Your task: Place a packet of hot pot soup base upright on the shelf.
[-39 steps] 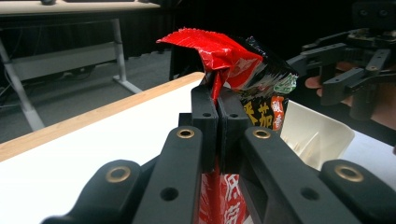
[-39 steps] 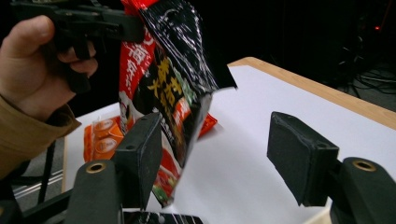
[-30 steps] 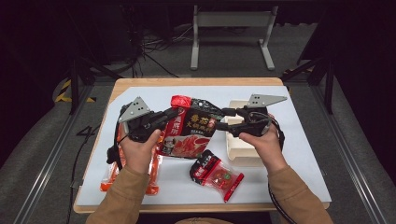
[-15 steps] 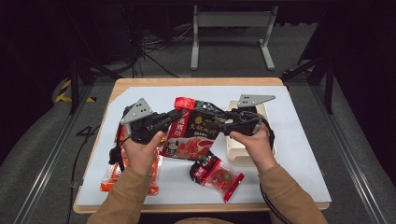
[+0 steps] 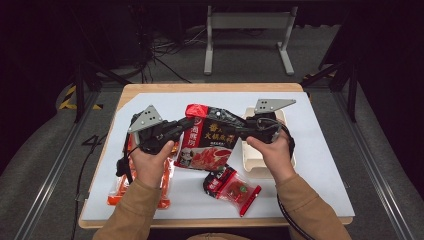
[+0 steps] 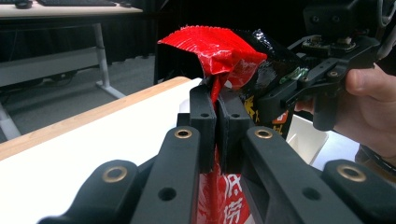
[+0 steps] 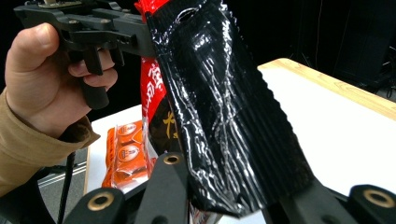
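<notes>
Held above the counter (image 5: 325, 150) between both tongs: red-and-black pouch (image 5: 210, 137), long axis running away, red top farthest. Left tongs (image 6: 215, 105) clamped on its edge; right tongs (image 5: 239, 134) just closing on the opposite side.

A recording lab, set up for filming handwork.

We see a wooden tabletop (image 5: 210, 88) under a white mat (image 5: 320, 165), ringed by aluminium rails (image 5: 45, 185) on grey carpet, with black-curtained dark all round. Loose cables (image 5: 165, 55) trail across the floor behind, near a white desk frame (image 5: 247, 22), and yellow-black hazard tape (image 5: 70, 102) marks one corner.
</notes>
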Demonstrator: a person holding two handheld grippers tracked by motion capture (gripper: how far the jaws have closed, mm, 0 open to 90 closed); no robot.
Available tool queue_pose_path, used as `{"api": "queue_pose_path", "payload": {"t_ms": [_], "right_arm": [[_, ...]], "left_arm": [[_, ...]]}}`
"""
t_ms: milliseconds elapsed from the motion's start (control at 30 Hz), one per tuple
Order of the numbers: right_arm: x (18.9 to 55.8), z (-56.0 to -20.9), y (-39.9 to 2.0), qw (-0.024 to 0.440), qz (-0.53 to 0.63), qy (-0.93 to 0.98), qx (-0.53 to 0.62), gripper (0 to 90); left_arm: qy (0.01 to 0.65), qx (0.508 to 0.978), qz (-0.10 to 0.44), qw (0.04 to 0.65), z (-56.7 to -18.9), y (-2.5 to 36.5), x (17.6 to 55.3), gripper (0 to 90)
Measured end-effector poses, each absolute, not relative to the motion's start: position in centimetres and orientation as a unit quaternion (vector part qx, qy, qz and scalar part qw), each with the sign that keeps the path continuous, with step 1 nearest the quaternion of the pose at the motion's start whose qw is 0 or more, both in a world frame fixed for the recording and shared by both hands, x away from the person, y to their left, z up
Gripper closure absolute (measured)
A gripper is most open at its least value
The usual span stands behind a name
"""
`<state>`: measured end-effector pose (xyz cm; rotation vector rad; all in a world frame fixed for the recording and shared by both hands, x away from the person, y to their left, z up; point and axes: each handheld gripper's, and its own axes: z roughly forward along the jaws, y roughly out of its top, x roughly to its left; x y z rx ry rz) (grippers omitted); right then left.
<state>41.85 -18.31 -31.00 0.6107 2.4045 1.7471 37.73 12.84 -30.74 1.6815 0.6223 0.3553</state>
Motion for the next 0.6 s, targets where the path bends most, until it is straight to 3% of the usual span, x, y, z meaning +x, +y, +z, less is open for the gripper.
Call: {"api": "queue_pose_path", "payload": {"t_ms": [400,600], "right_arm": [[42.0,-29.8,-18.3,0.053,0.583,0.786,0.200,79.4],[42.1,-28.8,-18.4,0.065,0.582,0.787,0.195,79.8]], "left_arm": [[0.274,0.729,0.148,0.609,-30.7,13.2,37.9,83.2],[0.276,0.734,0.148,0.603,-30.7,13.6,38.0,70.2]]}}
